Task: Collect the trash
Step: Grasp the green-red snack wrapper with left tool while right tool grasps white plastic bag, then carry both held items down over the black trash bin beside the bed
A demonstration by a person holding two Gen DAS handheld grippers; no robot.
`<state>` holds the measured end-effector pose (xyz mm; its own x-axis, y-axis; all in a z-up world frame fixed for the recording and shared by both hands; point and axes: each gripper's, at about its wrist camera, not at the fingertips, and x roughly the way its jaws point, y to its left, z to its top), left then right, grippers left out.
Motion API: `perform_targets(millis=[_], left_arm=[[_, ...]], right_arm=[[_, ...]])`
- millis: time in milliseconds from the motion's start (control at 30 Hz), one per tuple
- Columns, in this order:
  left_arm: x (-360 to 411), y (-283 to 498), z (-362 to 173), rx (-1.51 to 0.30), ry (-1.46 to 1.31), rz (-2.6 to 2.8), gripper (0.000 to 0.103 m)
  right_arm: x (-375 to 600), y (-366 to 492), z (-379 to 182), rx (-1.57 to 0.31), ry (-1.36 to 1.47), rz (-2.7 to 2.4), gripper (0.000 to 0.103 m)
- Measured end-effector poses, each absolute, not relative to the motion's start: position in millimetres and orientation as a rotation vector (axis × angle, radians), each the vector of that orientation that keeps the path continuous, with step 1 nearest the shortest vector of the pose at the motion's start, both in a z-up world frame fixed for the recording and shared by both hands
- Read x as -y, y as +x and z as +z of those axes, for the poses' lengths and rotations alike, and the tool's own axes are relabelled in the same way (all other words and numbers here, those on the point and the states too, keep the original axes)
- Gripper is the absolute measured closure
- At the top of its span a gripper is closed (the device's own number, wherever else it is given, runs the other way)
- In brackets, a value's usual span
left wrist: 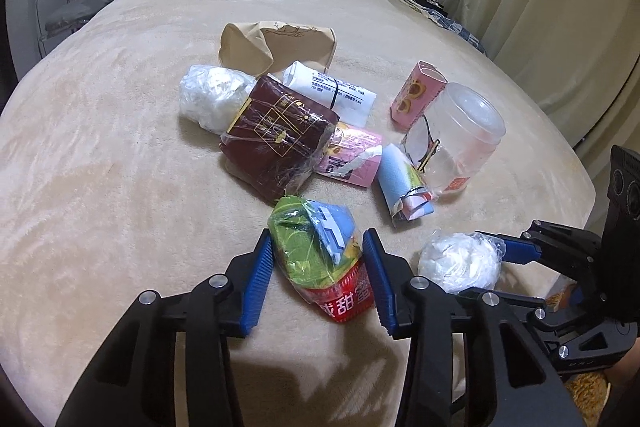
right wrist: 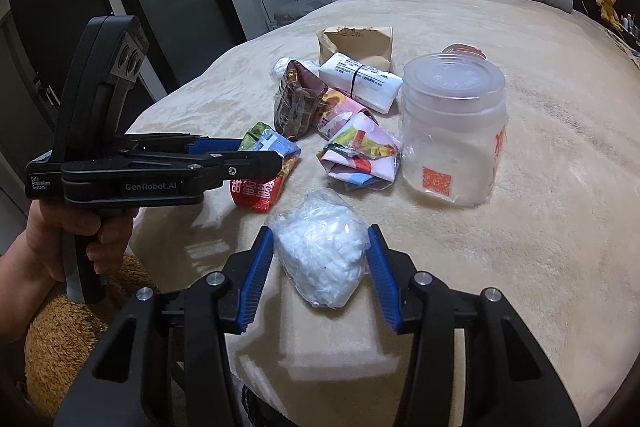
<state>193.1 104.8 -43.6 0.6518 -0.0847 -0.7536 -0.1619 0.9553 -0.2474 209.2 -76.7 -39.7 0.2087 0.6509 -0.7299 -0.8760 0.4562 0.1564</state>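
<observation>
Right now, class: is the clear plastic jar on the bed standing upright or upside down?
Upside down. The clear plastic jar rests mouth-down on the bed, its flat base on top, and it looks empty inside.

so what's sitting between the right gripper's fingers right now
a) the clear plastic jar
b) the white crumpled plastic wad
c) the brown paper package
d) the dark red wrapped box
b: in the right wrist view the right gripper has its blue fingers on either side of the white crumpled plastic wad on the bed, while the clear plastic jar stands further back, untouched.
</observation>
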Motion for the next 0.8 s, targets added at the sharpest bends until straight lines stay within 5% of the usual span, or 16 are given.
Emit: perform_targets(millis=[233,800], left_arm=[[-101,186,-39,-0.822,-0.301,0.038,0.073],[-88,139,-17,-0.685,-0.329,0.040,0.078]], right_arm=[[85,206,-37,-0.811,-0.314,1.069,0.054],[118,187,-23,-0.752,-0.241,1.026,0.054]])
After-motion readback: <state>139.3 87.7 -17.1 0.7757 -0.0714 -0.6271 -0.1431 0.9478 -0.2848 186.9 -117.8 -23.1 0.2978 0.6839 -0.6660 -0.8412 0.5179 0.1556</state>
